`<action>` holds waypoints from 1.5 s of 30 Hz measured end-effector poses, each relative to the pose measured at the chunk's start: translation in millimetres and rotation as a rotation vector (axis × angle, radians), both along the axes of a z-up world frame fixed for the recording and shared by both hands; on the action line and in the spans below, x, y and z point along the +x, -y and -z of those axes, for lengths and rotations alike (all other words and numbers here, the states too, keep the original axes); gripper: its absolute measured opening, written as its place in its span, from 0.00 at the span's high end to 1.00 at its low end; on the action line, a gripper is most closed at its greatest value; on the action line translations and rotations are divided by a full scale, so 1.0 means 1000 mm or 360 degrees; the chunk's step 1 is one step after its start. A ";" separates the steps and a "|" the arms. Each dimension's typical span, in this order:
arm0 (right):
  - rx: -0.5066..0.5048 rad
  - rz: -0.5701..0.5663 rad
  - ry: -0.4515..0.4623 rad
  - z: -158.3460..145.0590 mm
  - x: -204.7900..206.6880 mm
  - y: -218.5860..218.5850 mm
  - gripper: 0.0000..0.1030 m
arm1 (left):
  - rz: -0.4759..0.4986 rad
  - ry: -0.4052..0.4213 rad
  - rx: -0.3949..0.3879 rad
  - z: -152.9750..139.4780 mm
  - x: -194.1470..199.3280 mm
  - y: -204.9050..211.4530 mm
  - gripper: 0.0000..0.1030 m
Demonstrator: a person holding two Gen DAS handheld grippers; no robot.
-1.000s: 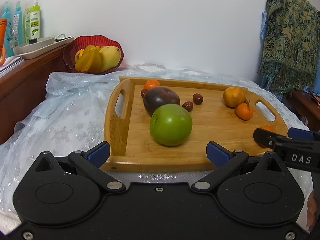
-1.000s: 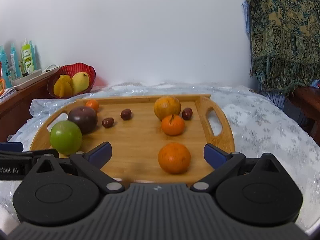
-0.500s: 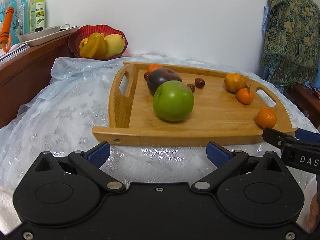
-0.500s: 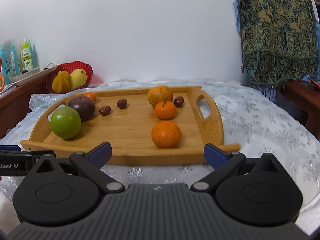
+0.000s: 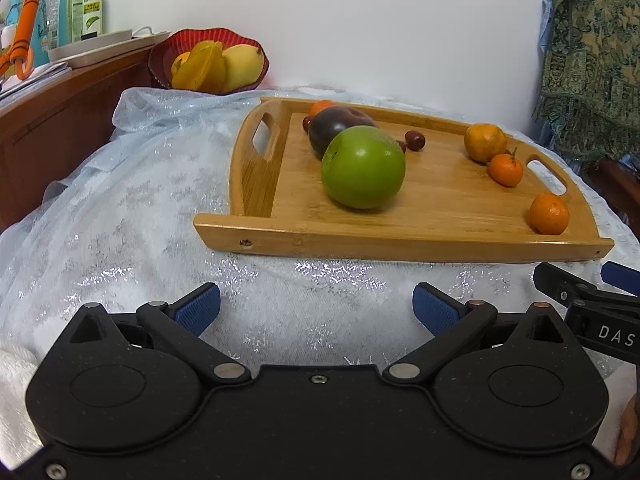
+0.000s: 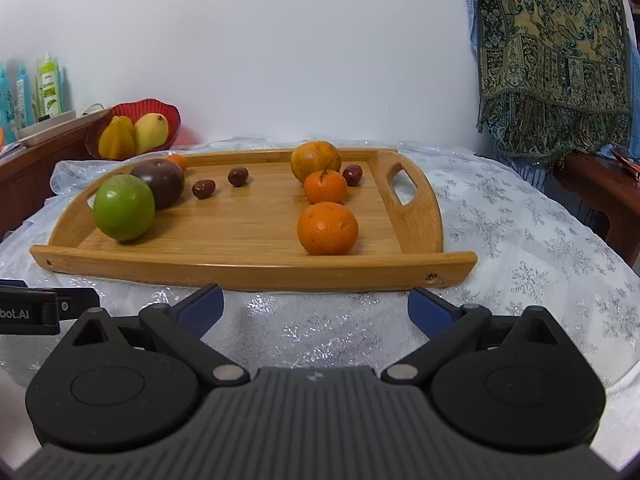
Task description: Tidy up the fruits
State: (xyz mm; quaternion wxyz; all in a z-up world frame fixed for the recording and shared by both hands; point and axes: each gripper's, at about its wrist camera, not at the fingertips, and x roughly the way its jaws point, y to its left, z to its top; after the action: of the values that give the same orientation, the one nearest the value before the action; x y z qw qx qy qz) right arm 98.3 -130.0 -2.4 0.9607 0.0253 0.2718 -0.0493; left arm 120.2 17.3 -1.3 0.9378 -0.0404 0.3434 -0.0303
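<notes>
A wooden tray [image 5: 440, 242] [image 6: 256, 266] lies on a cloth-covered table. It holds a green apple [image 5: 363, 167] [image 6: 124, 207], a dark purple fruit [image 5: 334, 124] [image 6: 160, 182], several oranges [image 6: 327, 228] [image 5: 549, 213] and small dark red dates [image 6: 203, 189]. My left gripper [image 5: 316, 307] is open and empty in front of the tray's near edge. My right gripper [image 6: 314, 306] is open and empty, also short of the tray. Each gripper shows at the edge of the other's view.
A red bowl [image 5: 208, 62] [image 6: 134, 130] with starfruit and mango stands at the back left by a wooden cabinet [image 5: 60, 116] carrying bottles. A patterned cloth [image 6: 552, 60] hangs at the right. White sparkly tablecloth [image 6: 520, 240] surrounds the tray.
Both grippers have pulled back from over the tray toward the near side. The tray and fruit look farther away. Both stay open.
</notes>
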 end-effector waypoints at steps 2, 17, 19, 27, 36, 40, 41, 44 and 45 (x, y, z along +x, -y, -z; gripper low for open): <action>-0.0013 0.0004 -0.0003 0.002 0.001 -0.001 0.00 | -0.0007 -0.0013 -0.0010 0.002 0.001 -0.001 0.01; -0.0009 -0.0025 -0.0124 0.015 0.013 -0.002 0.00 | -0.0043 -0.0021 -0.0007 0.007 0.005 -0.001 0.00; -0.0008 -0.0026 -0.0123 0.015 0.013 -0.002 0.00 | -0.0038 -0.0023 0.0024 0.007 0.006 0.002 0.00; -0.0012 -0.0026 -0.0122 0.016 0.013 -0.002 0.00 | -0.0035 -0.0026 0.0075 0.010 0.006 0.007 0.00; -0.0011 -0.0026 -0.0122 0.015 0.013 -0.002 0.00 | -0.0038 -0.0023 0.0079 0.010 0.006 0.007 0.00; -0.0012 -0.0026 -0.0122 0.015 0.013 -0.002 0.00 | -0.0035 -0.0028 0.0073 0.009 0.007 0.006 0.00; -0.0011 -0.0026 -0.0122 0.015 0.013 -0.002 0.00 | -0.0036 -0.0029 0.0071 0.009 0.007 0.005 0.00; -0.0012 -0.0026 -0.0122 0.015 0.013 -0.002 0.00 | -0.0036 -0.0030 0.0071 0.009 0.008 0.005 0.00; -0.0012 -0.0026 -0.0122 0.015 0.013 -0.002 0.00 | -0.0036 -0.0030 0.0070 0.009 0.008 0.005 0.00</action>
State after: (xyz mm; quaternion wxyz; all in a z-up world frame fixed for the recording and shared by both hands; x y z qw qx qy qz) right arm 111.1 -127.8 -17.7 0.9501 0.0176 0.3084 -0.0433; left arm 127.8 11.9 -10.8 0.9355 -0.0239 0.3524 -0.0118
